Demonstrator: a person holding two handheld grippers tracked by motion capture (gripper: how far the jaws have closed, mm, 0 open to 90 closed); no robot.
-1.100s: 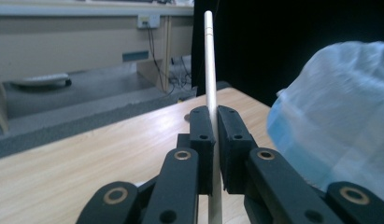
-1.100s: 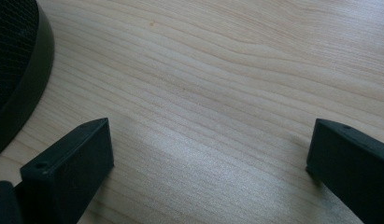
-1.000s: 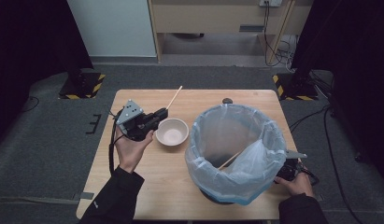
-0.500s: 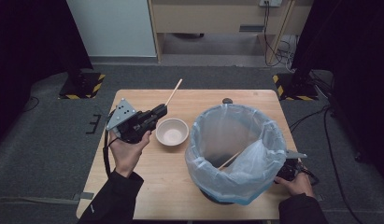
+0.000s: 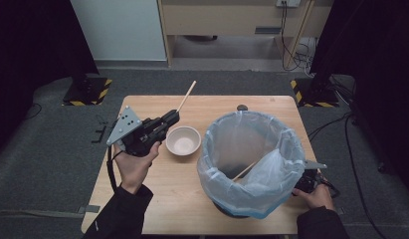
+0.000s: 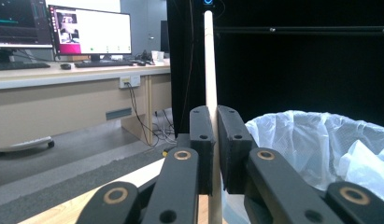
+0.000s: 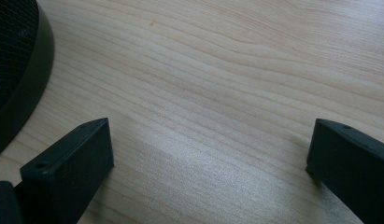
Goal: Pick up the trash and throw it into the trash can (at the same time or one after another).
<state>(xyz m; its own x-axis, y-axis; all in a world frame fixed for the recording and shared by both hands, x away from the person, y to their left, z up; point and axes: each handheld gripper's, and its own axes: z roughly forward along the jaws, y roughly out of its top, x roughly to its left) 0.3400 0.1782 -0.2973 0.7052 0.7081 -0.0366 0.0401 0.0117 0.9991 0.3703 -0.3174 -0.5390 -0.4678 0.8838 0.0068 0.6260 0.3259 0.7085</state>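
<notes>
While the left gripper [image 5: 168,121] clamps a chopstick [image 5: 186,96], the right gripper's [image 7: 210,154] jaws gape over the wooden table [image 5: 167,184].

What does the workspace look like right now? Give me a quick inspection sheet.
Surface: wooden table, bare at the near left.
Job's things: chopstick clamped in the left gripper; second chopstick leaning inside the lined bin; white bowl left of the bin.
Clutter: small dark object at the far edge.
Grippers: left shut on the chopstick; right gripper open, low over bare wood.
Cables: left gripper's cable by the wrist.
Surroundings: grey floor, black curtains, desk with monitors.
</notes>
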